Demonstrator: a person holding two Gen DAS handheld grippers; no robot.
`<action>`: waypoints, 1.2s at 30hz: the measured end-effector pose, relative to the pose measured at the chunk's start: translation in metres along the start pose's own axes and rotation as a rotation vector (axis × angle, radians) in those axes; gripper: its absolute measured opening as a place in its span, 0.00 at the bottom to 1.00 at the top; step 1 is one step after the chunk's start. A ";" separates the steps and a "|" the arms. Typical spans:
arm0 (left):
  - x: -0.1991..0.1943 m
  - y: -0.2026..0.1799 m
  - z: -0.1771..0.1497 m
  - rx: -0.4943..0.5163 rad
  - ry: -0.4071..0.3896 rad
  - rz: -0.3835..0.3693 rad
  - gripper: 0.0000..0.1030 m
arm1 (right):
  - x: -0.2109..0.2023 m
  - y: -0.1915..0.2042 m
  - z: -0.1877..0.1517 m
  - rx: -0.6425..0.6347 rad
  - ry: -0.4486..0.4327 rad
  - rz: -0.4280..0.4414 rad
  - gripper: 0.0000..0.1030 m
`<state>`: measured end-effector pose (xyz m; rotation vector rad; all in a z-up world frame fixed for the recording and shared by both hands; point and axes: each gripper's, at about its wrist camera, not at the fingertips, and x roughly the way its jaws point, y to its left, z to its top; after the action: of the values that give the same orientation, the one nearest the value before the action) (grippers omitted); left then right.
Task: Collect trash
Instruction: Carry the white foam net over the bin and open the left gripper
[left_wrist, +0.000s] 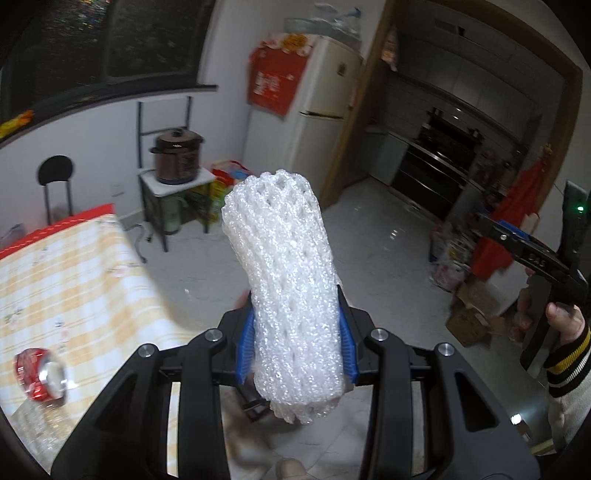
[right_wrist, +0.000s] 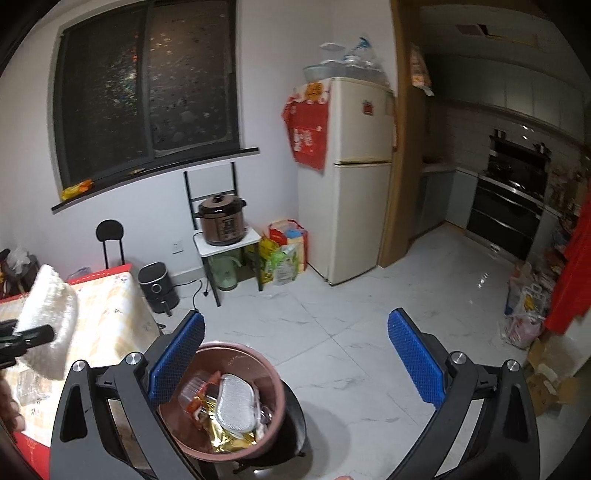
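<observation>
We hold a white foam fruit net (left_wrist: 286, 291) clamped between the blue pads (left_wrist: 246, 347) of our left gripper (left_wrist: 297, 350), the sleeve standing up out of the jaws and raised off the table (left_wrist: 74, 277) with the yellow checked cloth. Using that table as our landmark, a crushed red soda can (left_wrist: 40, 374) lies on its near part, to the left of the gripper.

Our right gripper (right_wrist: 295, 354) is spread wide with nothing between its fingers (right_wrist: 413, 360). It hangs over the brown trash bin (right_wrist: 221, 398), which stands on the white tiled floor just beside the table's right edge. Inside the bin we see a foil tray (right_wrist: 236, 400), a clear plastic box (right_wrist: 195, 391) and a gold wrapper (right_wrist: 225, 441). Beyond the table's far end a black air fryer (right_wrist: 158, 288) sits on the floor.
</observation>
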<state>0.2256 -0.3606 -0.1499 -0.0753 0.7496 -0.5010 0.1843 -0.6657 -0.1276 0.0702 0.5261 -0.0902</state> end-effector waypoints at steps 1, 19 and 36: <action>0.011 -0.004 0.000 0.001 0.012 -0.012 0.39 | -0.002 -0.007 -0.002 0.008 0.004 -0.007 0.95; 0.128 -0.040 0.013 0.051 0.101 -0.105 0.76 | -0.030 -0.087 -0.045 0.098 0.058 -0.142 0.95; -0.026 0.049 -0.003 -0.105 -0.104 0.261 0.94 | 0.010 -0.009 -0.016 0.009 0.007 0.112 0.95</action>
<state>0.2273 -0.3048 -0.1470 -0.0995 0.6714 -0.2078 0.1839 -0.6737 -0.1463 0.1087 0.5275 0.0172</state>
